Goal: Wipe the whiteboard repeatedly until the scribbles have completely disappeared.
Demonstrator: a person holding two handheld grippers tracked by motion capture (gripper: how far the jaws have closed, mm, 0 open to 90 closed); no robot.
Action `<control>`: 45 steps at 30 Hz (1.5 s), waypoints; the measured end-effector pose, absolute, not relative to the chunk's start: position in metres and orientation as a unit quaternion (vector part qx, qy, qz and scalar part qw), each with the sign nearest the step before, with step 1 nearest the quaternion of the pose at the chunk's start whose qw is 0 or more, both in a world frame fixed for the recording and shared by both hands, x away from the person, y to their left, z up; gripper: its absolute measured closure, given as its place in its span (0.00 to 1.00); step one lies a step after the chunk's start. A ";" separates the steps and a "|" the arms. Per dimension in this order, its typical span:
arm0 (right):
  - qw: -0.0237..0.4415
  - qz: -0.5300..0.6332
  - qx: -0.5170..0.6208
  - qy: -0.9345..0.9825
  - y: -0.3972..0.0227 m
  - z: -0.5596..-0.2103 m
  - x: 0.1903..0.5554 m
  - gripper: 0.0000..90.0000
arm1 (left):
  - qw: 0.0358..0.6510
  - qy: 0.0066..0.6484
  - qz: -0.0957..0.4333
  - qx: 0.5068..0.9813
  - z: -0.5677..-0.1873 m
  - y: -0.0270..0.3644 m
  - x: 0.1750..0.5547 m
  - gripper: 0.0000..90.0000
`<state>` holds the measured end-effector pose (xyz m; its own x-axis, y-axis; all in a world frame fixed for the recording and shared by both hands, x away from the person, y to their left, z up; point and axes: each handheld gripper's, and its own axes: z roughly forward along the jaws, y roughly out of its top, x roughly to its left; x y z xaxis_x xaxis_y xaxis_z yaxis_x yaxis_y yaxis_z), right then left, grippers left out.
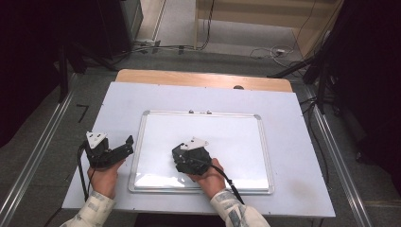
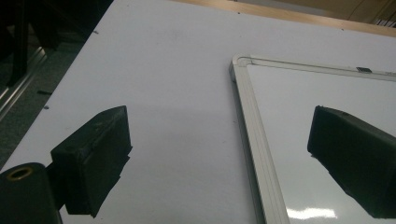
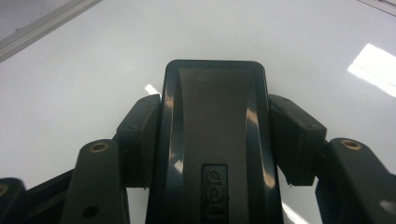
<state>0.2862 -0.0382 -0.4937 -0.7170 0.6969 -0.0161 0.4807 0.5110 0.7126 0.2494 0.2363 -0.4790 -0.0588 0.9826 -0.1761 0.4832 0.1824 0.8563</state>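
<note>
The eraser (image 3: pixel 215 140) sat clamped between the right claw's (image 1: pixel 182 153) jaws, low over the whiteboard (image 1: pixel 236 137). Judged from that, it could tilt and skip if pressed unevenly, or the board could slide on the table (image 1: pixel 293 189), since nothing pinned it. The left claw (image 1: pixel 128 142) stood wide and empty, straddling the board's left frame edge.

The black eraser (image 3: pixel 215 140) runs off the right gripper view's bottom edge (its label cut short there).

Grey floor (image 1: pixel 42 142), cables, wood wall
</note>
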 end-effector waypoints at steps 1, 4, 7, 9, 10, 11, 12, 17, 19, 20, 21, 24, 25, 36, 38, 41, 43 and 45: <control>0.151 0.354 0.343 0.857 -0.036 -0.494 0.286 0.43 | 0.399 0.657 0.313 0.558 -0.479 0.236 0.249 0.07; 0.148 0.356 0.339 0.858 -0.030 -0.494 0.285 0.43 | 0.400 0.657 0.312 0.558 -0.479 0.236 0.249 0.07; 0.146 0.359 0.337 0.858 -0.028 -0.494 0.285 0.42 | 0.400 0.658 0.312 0.557 -0.479 0.237 0.249 0.07; 0.147 0.361 0.338 0.856 -0.025 -0.494 0.286 0.42 | 0.401 0.657 0.312 0.556 -0.479 0.237 0.249 0.07; 0.146 0.362 0.342 0.855 -0.024 -0.494 0.286 0.42 | 0.402 0.656 0.312 0.557 -0.479 0.238 0.250 0.07; 0.148 0.363 0.340 0.855 -0.023 -0.494 0.288 0.42 | 0.401 0.657 0.312 0.556 -0.479 0.238 0.250 0.07; 0.146 0.365 0.344 0.853 -0.022 -0.494 0.288 0.42 | 0.401 0.657 0.312 0.556 -0.480 0.238 0.250 0.07; 0.129 0.380 0.355 0.844 -0.029 -0.490 0.290 0.42 | 0.401 0.661 0.311 0.553 -0.480 0.241 0.250 0.07; 0.129 0.388 0.356 0.840 -0.034 -0.484 0.291 0.42 | 0.401 0.661 0.311 0.553 -0.480 0.241 0.250 0.07; 0.128 0.392 0.359 0.837 -0.037 -0.481 0.292 0.42 | 0.401 0.661 0.311 0.553 -0.480 0.241 0.250 0.07; 0.129 0.393 0.362 0.836 -0.042 -0.477 0.293 0.42 | 0.401 0.661 0.312 0.552 -0.480 0.241 0.250 0.07; 0.139 0.390 0.371 0.831 -0.056 -0.471 0.298 0.42 | 0.399 0.659 0.312 0.556 -0.480 0.239 0.250 0.07; 0.142 0.389 0.375 0.829 -0.061 -0.469 0.299 0.42 | 0.400 0.658 0.313 0.556 -0.480 0.239 0.250 0.07; 0.177 0.393 0.417 0.801 -0.122 -0.446 0.306 0.42 | 0.398 0.660 0.313 0.555 -0.481 0.240 0.250 0.07; 0.181 0.391 0.422 0.797 -0.130 -0.445 0.307 0.42 | 0.398 0.660 0.313 0.555 -0.481 0.239 0.250 0.07; 0.185 0.388 0.428 0.795 -0.136 -0.446 0.307 0.42 | 0.397 0.660 0.313 0.556 -0.481 0.239 0.250 0.07; 0.186 0.386 0.429 0.795 -0.138 -0.447 0.307 0.42 | 0.397 0.660 0.313 0.556 -0.481 0.238 0.250 0.07; 0.186 0.385 0.431 0.794 -0.140 -0.448 0.307 0.42 | 0.397 0.660 0.313 0.556 -0.481 0.239 0.249 0.07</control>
<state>0.3069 -0.1403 -0.4483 -0.5582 0.8289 0.0362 0.5416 0.3310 0.7727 0.2494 0.2386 -0.4806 -0.0674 0.9819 -0.1768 0.4854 0.1871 0.8540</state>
